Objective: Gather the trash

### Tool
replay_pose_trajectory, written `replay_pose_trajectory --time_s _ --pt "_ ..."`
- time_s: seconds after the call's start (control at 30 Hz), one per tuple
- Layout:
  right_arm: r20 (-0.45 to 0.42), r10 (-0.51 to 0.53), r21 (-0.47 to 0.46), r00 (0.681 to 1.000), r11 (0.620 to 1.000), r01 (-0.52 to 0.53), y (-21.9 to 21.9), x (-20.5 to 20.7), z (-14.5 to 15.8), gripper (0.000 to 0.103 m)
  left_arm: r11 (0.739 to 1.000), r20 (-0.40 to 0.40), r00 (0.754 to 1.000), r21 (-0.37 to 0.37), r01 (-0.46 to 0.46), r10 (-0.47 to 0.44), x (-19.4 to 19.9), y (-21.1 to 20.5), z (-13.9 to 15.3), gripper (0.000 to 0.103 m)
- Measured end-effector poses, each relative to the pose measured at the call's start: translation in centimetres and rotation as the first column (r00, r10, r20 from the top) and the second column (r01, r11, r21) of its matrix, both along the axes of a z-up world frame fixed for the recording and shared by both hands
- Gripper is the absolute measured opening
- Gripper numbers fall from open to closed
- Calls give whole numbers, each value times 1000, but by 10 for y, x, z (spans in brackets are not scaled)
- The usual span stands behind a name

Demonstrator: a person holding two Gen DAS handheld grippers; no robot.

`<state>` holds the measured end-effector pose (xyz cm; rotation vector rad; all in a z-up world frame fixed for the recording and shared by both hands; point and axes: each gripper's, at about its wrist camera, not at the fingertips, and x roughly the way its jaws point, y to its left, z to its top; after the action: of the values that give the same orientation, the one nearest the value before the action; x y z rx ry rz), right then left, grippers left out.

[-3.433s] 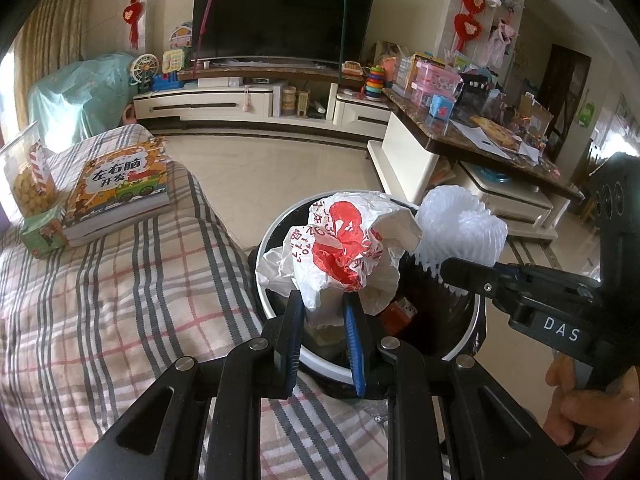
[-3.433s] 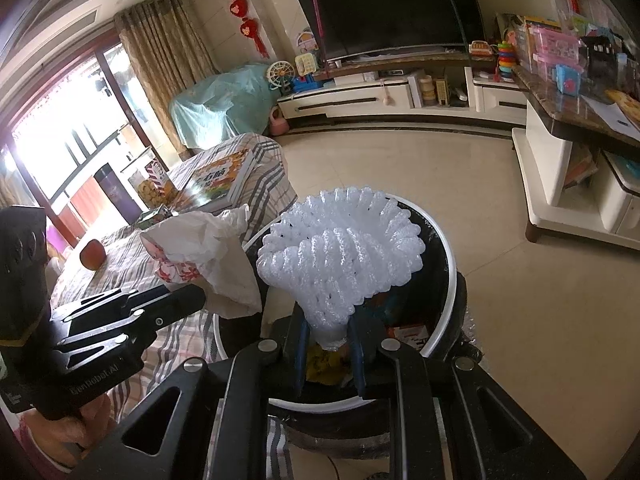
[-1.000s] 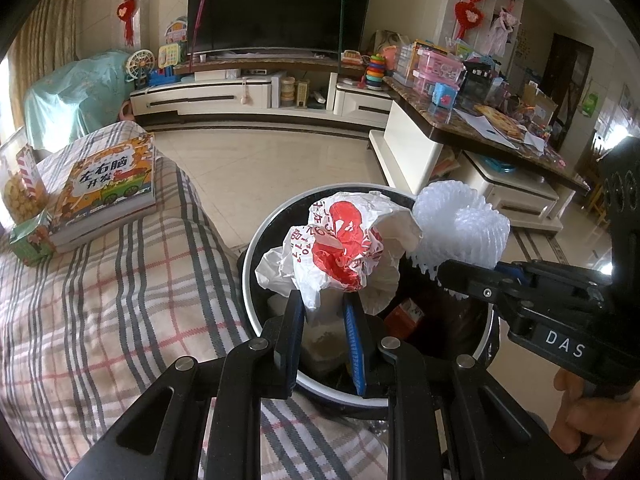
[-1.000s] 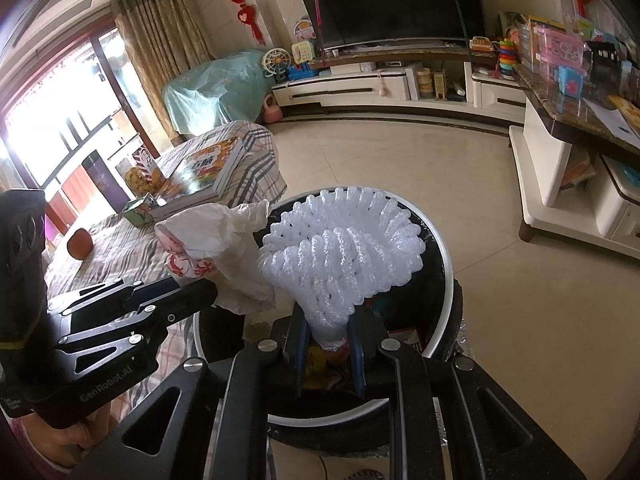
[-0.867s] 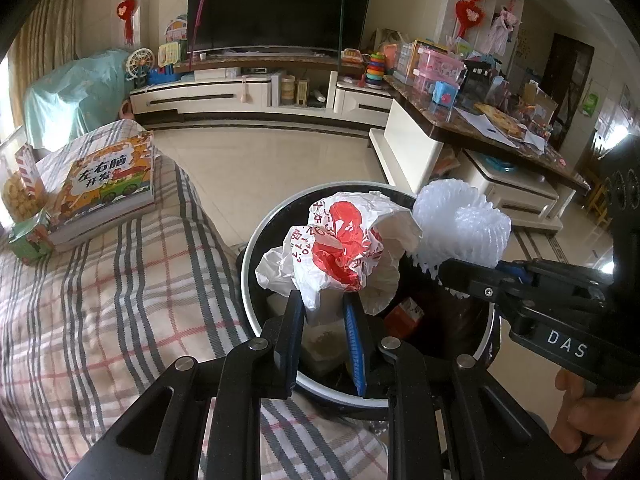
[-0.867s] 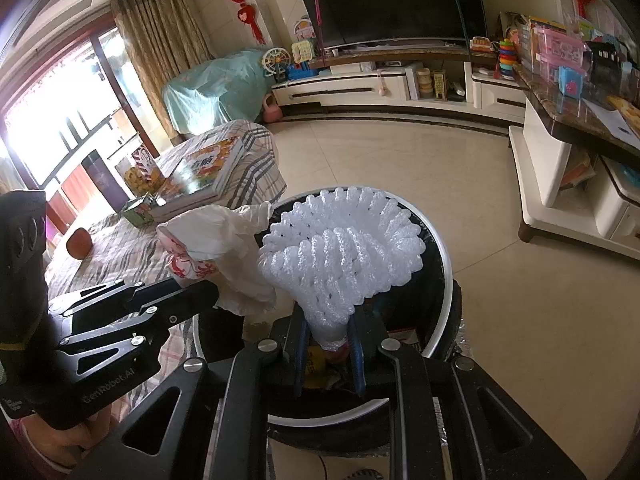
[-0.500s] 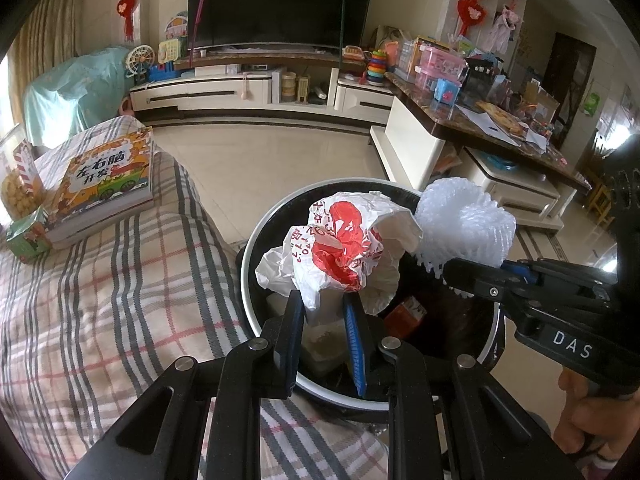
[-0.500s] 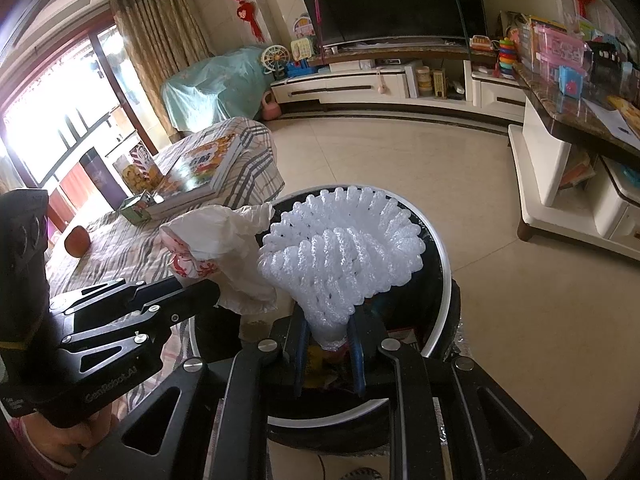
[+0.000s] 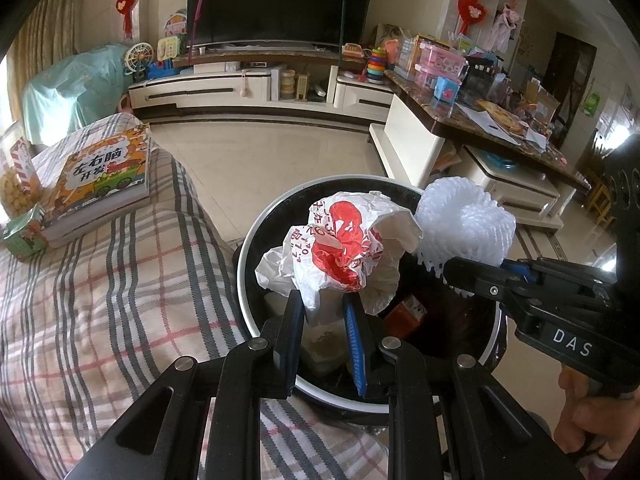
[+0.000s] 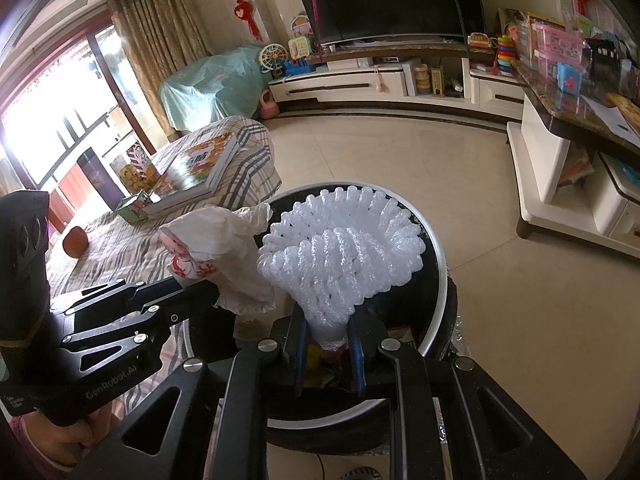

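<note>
My left gripper (image 9: 323, 308) is shut on a crumpled white and red plastic bag (image 9: 340, 248) and holds it over the round black trash bin (image 9: 256, 236) with a white rim. My right gripper (image 10: 327, 330) is shut on a white foam fruit net (image 10: 344, 256) and holds it over the same bin (image 10: 438, 280). The net also shows in the left wrist view (image 9: 464, 232), right of the bag. The bag shows in the right wrist view (image 10: 224, 248), left of the net. Trash lies inside the bin, including an orange carton (image 9: 406, 314).
The bin stands against a table with a plaid cloth (image 9: 100, 300). On the cloth are a children's book (image 9: 100, 180), a small green box (image 9: 24, 236) and a snack box (image 9: 14, 184). A tiled floor (image 9: 260, 156), TV cabinet (image 9: 240, 88) and a cluttered side counter (image 9: 480, 120) lie beyond.
Both grippers keep their hold over the bin. The view has shifted only slightly; the bag and the net stay in place over the opening.
</note>
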<state>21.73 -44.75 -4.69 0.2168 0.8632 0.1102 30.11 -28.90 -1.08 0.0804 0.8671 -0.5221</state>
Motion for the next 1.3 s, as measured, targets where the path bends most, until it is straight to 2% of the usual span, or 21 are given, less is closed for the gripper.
replay_pose_trajectory --time_s 0.47,0.53,0.57,0.6,0.67,0.77,0.83,1.03,1.23,1.3 --pt "-11 10 -13 1000 1000 -11 0 1 -3 22 1000 -5 1000 -4 3 -3 0 0 -1 22" --pt "-11 8 -15 1000 1000 -8 2 2 -1 33 1000 1 1000 -3 1 -1 -1 2 1 23" --pt "-6 8 -14 1000 1000 -8 3 1 0 42 1000 2 1000 -2 1 -1 -2 3 1 27" --pt "-2 8 -14 1000 1000 -8 2 0 1 47 1000 4 1000 -2 1 -1 -3 4 2 34" --pt "0 8 -15 1000 1000 -8 4 0 5 47 1000 18 1000 -2 -6 6 -8 7 5 42" --pt "15 4 -14 1000 1000 -4 5 -3 12 50 1000 33 999 -3 -10 10 -15 14 9 42" --pt "27 -2 -14 1000 1000 2 5 -7 16 54 1000 39 999 -10 -14 15 -20 20 11 44" --pt "61 -33 7 998 999 33 5 -23 25 79 998 49 997 -42 -54 56 -41 47 16 55" --pt "108 -70 49 992 997 65 11 -49 33 92 992 65 993 -87 -91 96 -68 73 19 59" --pt "127 -87 58 988 995 80 12 -59 35 93 989 78 990 -105 -107 116 -82 85 18 65"
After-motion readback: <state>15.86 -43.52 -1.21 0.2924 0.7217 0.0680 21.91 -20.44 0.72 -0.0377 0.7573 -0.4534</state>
